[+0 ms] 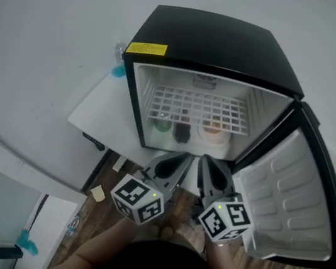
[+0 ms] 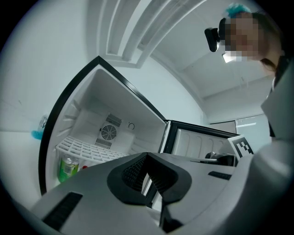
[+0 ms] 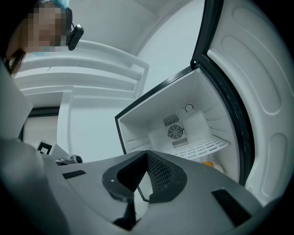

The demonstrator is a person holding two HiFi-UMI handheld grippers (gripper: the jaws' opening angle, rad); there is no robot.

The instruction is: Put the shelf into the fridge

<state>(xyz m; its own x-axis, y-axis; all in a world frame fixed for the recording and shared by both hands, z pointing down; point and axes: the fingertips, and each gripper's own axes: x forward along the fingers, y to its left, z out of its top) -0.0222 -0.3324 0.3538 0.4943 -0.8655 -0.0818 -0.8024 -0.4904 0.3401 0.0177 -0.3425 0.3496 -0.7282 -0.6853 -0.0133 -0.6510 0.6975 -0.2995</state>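
Head view: the shelf (image 1: 199, 109) lies level at mid-frame inside the fridge (image 1: 203, 41), so the left tongs (image 1: 184, 159) and right tongs (image 1: 205, 162) below it should, I judge, draw straight back; left gripper view: jaws pressed together, empty; right gripper view: likewise, minding the door (image 3: 262, 92) at right.
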